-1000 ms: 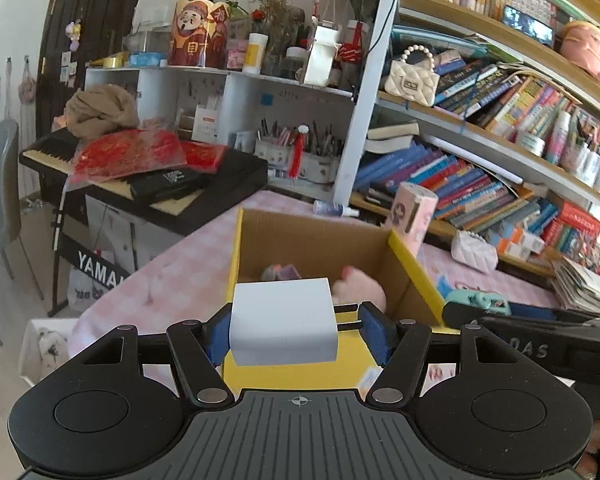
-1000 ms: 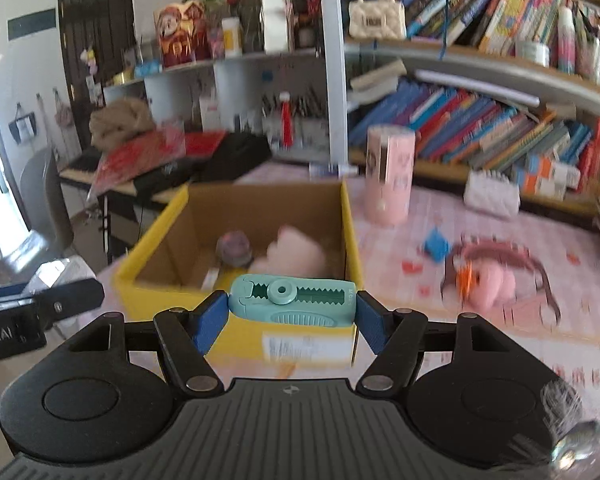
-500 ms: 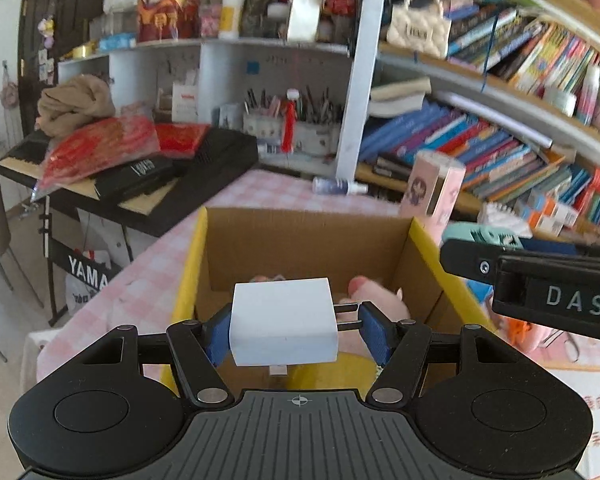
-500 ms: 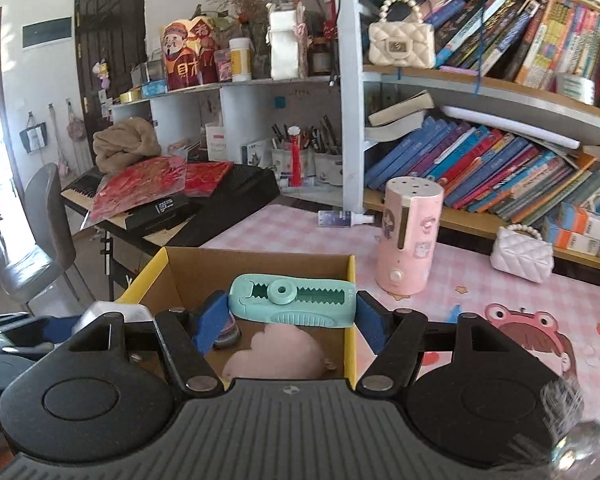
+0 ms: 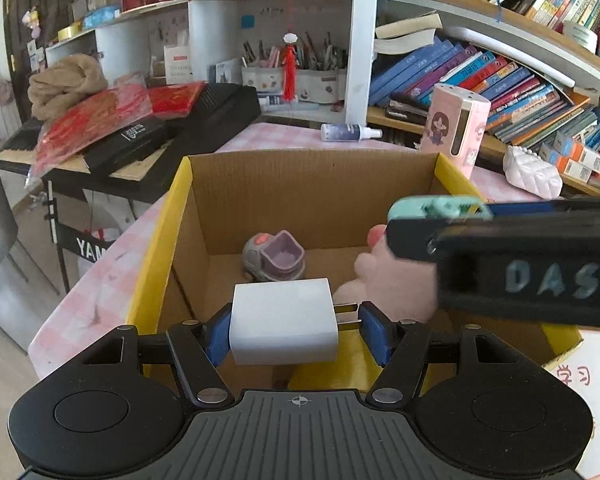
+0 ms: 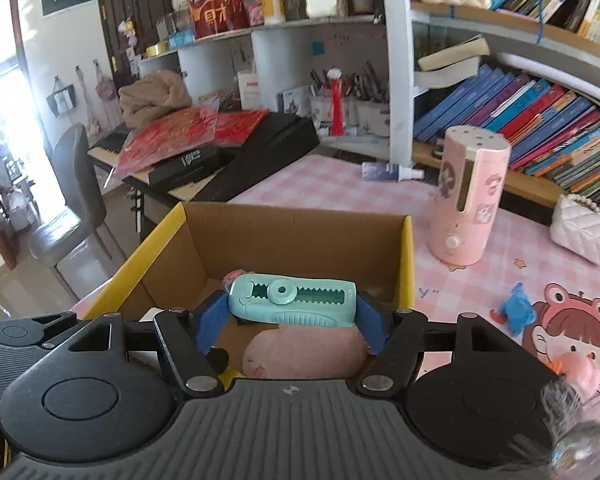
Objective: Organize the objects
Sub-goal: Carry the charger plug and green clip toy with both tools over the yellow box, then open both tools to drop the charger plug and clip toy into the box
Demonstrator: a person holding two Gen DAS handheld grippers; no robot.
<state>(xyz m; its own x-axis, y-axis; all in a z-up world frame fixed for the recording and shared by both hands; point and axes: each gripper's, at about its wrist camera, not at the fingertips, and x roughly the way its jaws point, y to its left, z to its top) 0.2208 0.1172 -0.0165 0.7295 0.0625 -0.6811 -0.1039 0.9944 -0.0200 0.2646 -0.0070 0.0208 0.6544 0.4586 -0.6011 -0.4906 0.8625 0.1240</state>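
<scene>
Cardboard box, yellow-edged, on pink-checked bench, already holding a pink plush toy and a small grey-and-purple toy. Left claw poised over the box opening, closed across a white plug adapter: one blue pad against the body, the other against the prong tips. Right claw likewise above the box, clamped end to end on a teal correction-tape dispenser. Neither carried item released yet; judged at the drop-in stage, with both releases outstanding.

Left wrist view: box floor, grey-and-purple toy and adapter prongs shown plainly; right claw seen only side-on, blurred. Right wrist view: further items left out on the bench, namely a small blue toy, a pink humidifier, a quilted white purse and a spray bottle, suggesting sorting unfinished; whether these belonged in the box could not be told.
</scene>
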